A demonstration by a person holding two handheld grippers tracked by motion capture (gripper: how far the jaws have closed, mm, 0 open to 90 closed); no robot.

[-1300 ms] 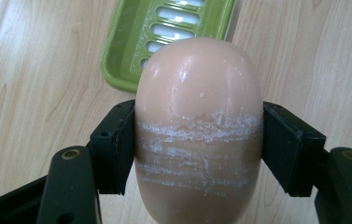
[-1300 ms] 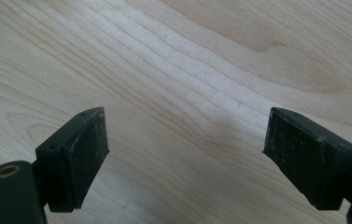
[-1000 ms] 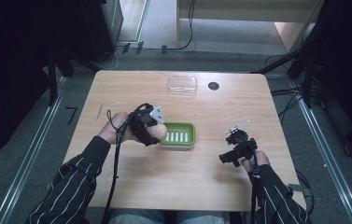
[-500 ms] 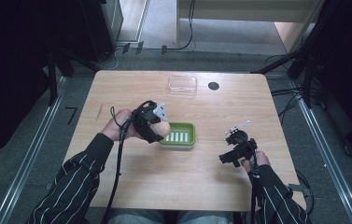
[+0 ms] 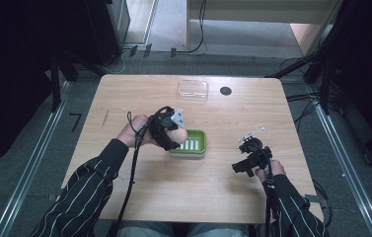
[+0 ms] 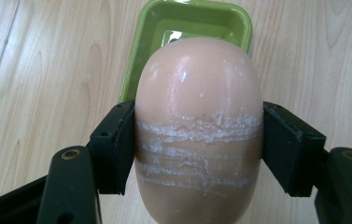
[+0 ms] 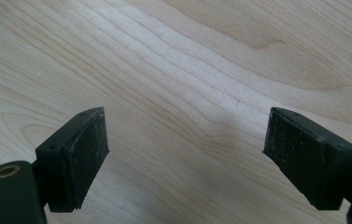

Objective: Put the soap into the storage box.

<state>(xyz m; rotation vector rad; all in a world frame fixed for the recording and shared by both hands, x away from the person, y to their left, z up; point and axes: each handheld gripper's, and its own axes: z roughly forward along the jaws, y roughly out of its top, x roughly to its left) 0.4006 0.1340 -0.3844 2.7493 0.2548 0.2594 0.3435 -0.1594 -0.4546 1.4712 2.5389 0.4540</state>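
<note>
1. The left gripper (image 6: 198,140) has its fingers (image 6: 115,147) clenched on a pale peach bar of soap (image 6: 198,126), one pad pressed against each long side of the bar.
2. In the left gripper view the soap stands lengthwise between the pads, its rounded far end reaching over the near rim of a green soap dish (image 6: 197,18). White scuffed bands cross the lower half of the bar, and its upper face looks wet and glossy.
3. In the high view the left gripper (image 5: 166,129) sits just left of the green soap dish (image 5: 196,143), with the soap (image 5: 178,134) at the dish's left edge, held above the table (image 5: 183,192). Whether the bar touches the dish I cannot tell.
4. The dish lies near the middle of the table, and white ridges show on its floor.
5. The right gripper (image 7: 185,158) has its fingers (image 7: 82,149) spread wide and released, with bare wood grain between them.
6. In the high view the right gripper (image 5: 250,160) is held low over the right part of the table, well apart from the dish.
7. A clear plastic lid (image 5: 193,89) lies near the far edge of the table, beside a small black disc (image 5: 225,91).
</note>
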